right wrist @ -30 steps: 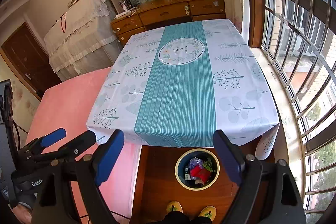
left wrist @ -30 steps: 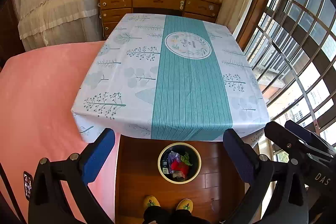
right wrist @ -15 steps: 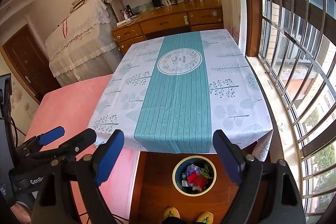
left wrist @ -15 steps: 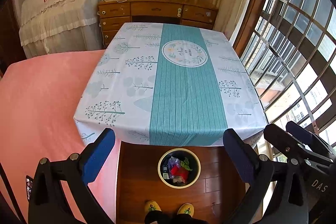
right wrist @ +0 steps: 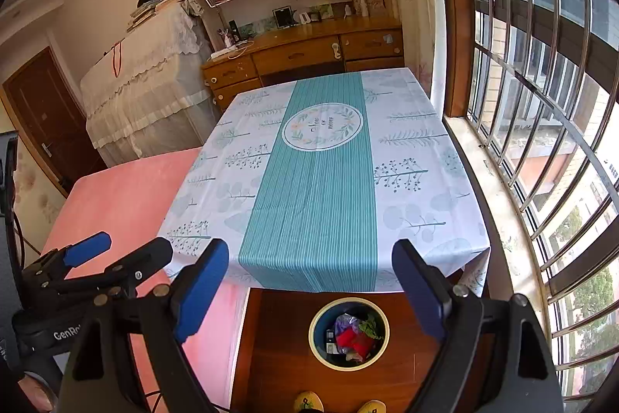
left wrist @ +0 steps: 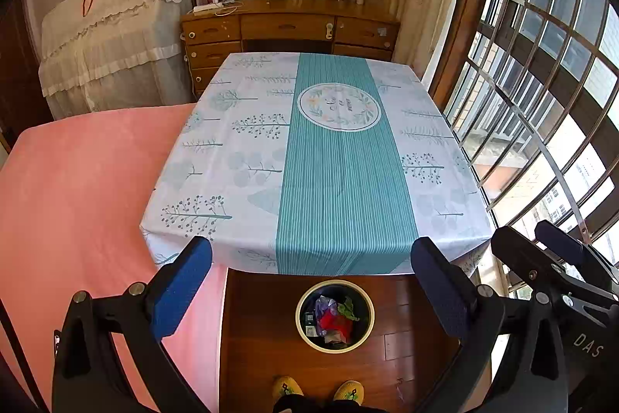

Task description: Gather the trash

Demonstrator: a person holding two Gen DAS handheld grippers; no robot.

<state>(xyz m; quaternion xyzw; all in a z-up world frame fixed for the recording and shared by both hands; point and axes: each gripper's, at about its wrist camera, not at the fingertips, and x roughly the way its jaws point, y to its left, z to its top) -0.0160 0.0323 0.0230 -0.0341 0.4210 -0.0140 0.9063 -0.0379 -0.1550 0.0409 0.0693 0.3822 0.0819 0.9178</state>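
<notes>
Wooden floor [left wrist: 271, 335], trash bin [left wrist: 335, 316] below both spread hand-held grippers [left wrist: 313, 281]

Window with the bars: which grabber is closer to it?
Right. The right gripper hangs on the side of the window. The left gripper is farther off, over the edge of the pink bed.

Both wrist views look down from high above the table's [left wrist: 240, 157] near edge, sharing table and bin [right wrist: 349, 333].
</notes>
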